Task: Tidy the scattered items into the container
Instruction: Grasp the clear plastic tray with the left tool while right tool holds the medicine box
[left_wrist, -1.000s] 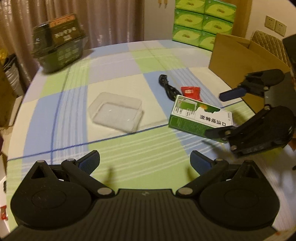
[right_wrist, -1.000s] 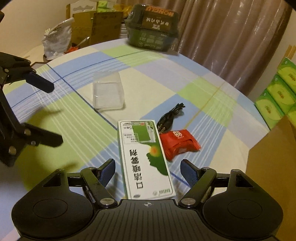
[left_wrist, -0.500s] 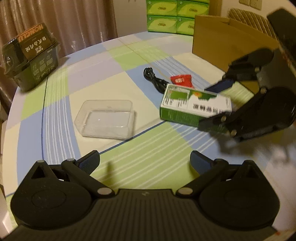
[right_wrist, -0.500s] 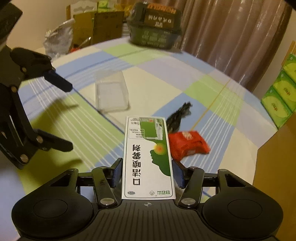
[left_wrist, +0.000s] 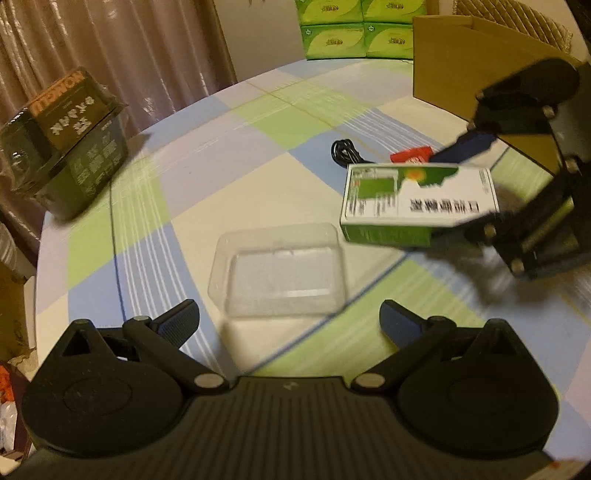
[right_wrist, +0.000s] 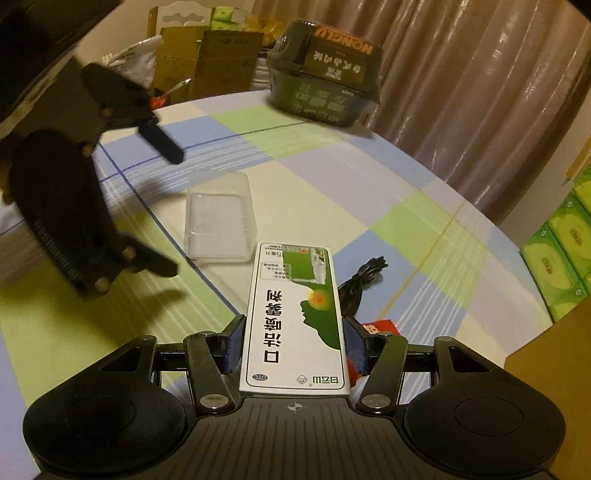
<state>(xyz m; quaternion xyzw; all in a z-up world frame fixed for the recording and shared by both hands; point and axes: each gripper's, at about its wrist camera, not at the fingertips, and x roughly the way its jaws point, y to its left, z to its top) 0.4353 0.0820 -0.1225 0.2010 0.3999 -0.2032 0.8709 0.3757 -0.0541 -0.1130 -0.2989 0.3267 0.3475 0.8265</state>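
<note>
A clear plastic container (left_wrist: 279, 275) (right_wrist: 219, 225) sits empty on the checked tablecloth. My right gripper (right_wrist: 293, 345) is shut on a green and white medicine box (right_wrist: 295, 317), held off the table just right of the container; the left wrist view shows the box (left_wrist: 417, 201) in that gripper (left_wrist: 461, 181). My left gripper (left_wrist: 290, 319) is open and empty, just in front of the container, and shows in the right wrist view (right_wrist: 173, 210). A black cable (left_wrist: 345, 153) (right_wrist: 360, 282) and a red packet (left_wrist: 412, 157) (right_wrist: 376, 326) lie on the cloth beyond the box.
A dark green wrapped package (left_wrist: 64, 138) (right_wrist: 325, 72) stands at the table's far edge. A cardboard box (left_wrist: 476, 61) stands at the far right, green tissue boxes (left_wrist: 354, 27) behind it. The table edge curves along the left.
My right gripper closed on the medicine box and lifted it toward the container. My left gripper moved closer to the container and stayed open.
</note>
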